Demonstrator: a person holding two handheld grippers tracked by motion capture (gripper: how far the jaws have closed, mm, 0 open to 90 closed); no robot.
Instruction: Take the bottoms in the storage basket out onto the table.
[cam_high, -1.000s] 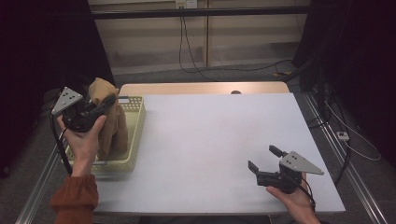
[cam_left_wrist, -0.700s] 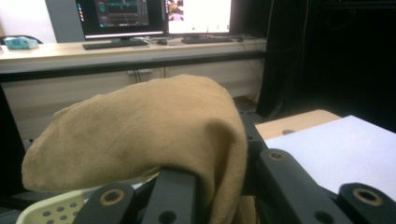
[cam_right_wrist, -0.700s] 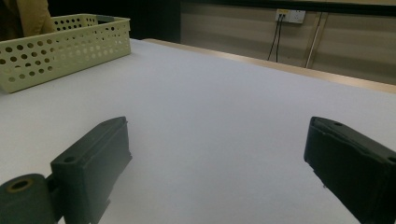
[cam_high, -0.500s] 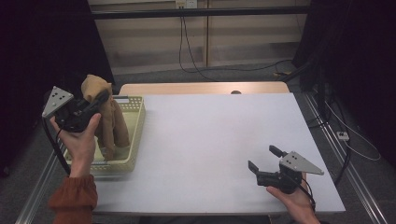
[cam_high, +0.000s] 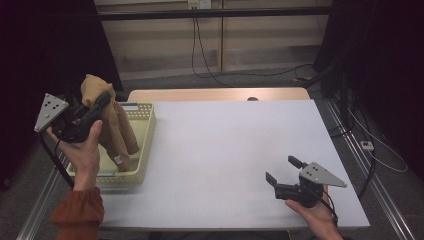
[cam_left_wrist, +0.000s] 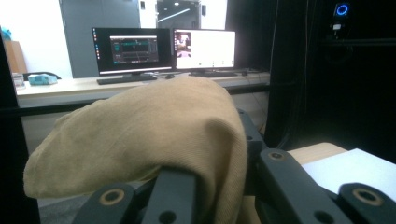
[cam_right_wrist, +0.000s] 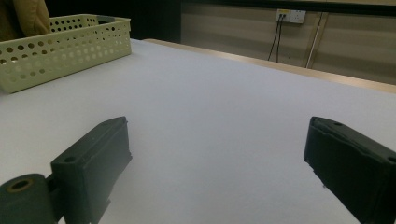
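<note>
Since the earlier frame the tan cloth (cam_high: 111, 120) is lifted higher above the basket (cam_high: 145, 145) at 9 o'clock, pinched in the left gripper (cam_high: 97, 107), whose grip is best kept firm until the hem clears the rim, while the right gripper (cam_high: 282, 175) is held spread over the desk (cam_high: 230, 150) at 5 o'clock.

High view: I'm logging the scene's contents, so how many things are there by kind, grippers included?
Grippers: 2, the left gripper shut on cloth and the right gripper open over the table
Tan cloths: 1
Pale yellow perforated baskets: 1
Total: 4
</note>
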